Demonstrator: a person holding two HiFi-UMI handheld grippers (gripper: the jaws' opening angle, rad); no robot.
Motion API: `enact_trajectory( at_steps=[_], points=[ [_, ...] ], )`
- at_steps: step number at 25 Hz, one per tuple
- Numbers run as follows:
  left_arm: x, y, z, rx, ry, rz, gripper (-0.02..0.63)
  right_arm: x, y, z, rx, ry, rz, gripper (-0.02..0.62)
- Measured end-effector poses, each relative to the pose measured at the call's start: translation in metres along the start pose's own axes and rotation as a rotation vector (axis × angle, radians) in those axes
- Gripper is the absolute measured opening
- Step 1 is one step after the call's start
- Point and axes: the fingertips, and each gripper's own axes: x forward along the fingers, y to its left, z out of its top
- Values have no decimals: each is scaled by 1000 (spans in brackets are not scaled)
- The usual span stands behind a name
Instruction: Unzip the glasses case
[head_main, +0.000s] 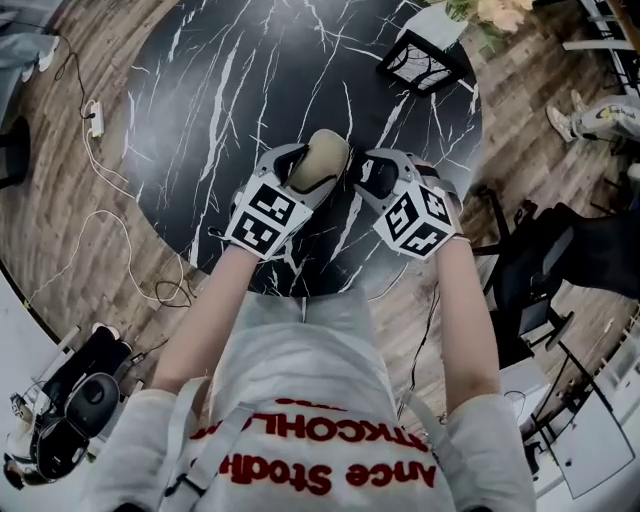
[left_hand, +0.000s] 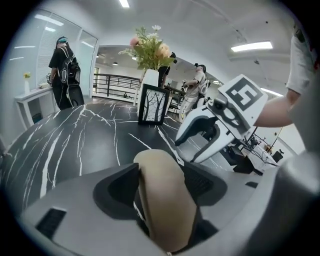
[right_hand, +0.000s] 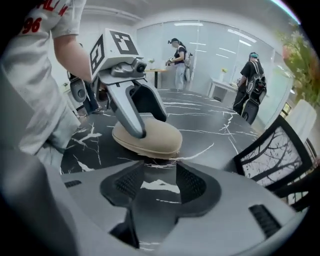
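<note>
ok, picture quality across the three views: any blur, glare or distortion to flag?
Head view: dim and washed-out, curved at the edges, but the beige oval glasses case reads clearly. Left gripper view: heavy fisheye, dark corners, ceiling light strip blown out, case close and soft. Right gripper view: fisheye too, near jaws soft, sheen on the glossy black white-veined marble table.

Red "96" on the white sleeve (right_hand: 31, 24), upper left of the right gripper view; red lettering across the shirt (head_main: 300, 420), bottom of the head view, too garbled to read
</note>
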Motion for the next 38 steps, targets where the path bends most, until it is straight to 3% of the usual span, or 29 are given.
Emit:
enact_trajectory(
  at_steps=[10,16,26,38],
  points=[
    [4,2,-1,-24,-4,-1,287,34,-26,4,-386,146,167,192],
    [3,4,-1,-45,-1,3,290,44,-27,4,-543,207,202,114],
    [6,1,-3,-63,-9,-2,288,40,-26,-1,-552,212,164,67],
    [8,-1,-1,-64,-25,34,291,40,-26,-2,-492,168,122,67]
  ],
)
